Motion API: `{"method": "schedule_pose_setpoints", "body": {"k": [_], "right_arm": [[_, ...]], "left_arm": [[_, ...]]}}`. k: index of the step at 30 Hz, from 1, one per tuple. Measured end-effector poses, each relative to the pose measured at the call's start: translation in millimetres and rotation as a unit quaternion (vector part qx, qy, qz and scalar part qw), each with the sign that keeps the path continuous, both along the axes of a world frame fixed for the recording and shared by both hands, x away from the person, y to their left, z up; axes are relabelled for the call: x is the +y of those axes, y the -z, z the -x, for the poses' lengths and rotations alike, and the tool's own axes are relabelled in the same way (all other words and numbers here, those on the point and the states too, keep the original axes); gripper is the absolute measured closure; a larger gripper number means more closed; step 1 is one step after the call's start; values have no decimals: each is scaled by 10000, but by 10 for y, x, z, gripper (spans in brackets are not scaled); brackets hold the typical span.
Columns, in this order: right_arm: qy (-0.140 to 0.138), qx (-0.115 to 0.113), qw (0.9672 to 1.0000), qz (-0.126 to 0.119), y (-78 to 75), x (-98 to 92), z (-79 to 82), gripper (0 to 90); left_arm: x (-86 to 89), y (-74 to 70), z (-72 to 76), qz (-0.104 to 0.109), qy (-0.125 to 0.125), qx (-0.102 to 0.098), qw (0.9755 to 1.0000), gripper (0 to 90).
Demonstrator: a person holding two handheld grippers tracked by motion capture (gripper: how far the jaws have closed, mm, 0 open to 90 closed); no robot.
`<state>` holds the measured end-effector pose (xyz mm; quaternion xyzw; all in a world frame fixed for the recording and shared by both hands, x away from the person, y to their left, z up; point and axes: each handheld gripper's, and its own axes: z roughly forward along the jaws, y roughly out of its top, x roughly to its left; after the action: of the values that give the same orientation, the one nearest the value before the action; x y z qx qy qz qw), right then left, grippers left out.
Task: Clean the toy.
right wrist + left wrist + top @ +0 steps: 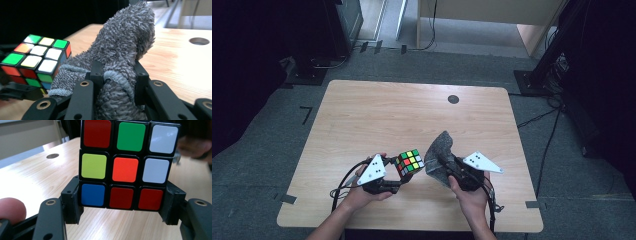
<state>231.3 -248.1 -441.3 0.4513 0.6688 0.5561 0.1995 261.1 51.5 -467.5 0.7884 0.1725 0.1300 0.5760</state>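
Left gripper: cube held between fingers.
Right gripper: cloth clamped between fingers, beside cube.

Overhead plus two close gripper views (shared cube)

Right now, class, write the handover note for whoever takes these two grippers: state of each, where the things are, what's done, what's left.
Left gripper: shut on the puzzle cube, gripping its bottom row, cube held above the table.
Right gripper: shut on the grey cloth, bunched and standing up between the fingers.
Cube and cloth are held side by side, very close; contact can't be judged.
Done: both things picked up.
Left: probably wiping the cube with the cloth.
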Motion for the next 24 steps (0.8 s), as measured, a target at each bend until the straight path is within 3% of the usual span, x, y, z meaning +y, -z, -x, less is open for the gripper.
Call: {"method": "schedule_pose_setpoints", "body": {"k": [2, 5, 8, 11, 13, 15, 17, 19, 21, 24], "right_arm": [[-112, -10, 9996, -261, -11, -18, 6, 700], [-393, 42, 9986, -357, 12, 90, 16, 701], [-714, 150, 9964, -438, 93, 229, 24, 709], [-867, 284, 9957, -137, 178, 334, 16, 712], [-904, 406, 9951, -65, 194, 326, -11, 711], [-794, 389, 9959, -189, 172, 273, -17, 710], [-726, 210, 9954, -580, 93, 179, -3, 710], [-776, 42, 9928, -914, 25, 127, 24, 710], [-854, -14, 9914, -991, 10, 133, 39, 709], [-1070, 292, 9897, -905, 111, 213, 14, 710]], "left_arm": [[27, -12, -29, 248, 68, 188, 9995, 338], [25, -33, -35, 521, 207, 334, 9979, 338], [9, -55, -14, 568, 295, 317, 9974, 338], [50, -65, -24, 598, 263, 335, 9973, 338], [85, -77, -38, 691, 226, 344, 9968, 338], [99, -78, -44, 685, 221, 340, 9968, 338], [92, -66, -41, 602, 229, 331, 9974, 338], [73, -58, -36, 609, 270, 344, 9972, 338], [63, -71, -32, 676, 315, 374, 9965, 338], [62, -89, -25, 687, 317, 364, 9965, 338]]}}
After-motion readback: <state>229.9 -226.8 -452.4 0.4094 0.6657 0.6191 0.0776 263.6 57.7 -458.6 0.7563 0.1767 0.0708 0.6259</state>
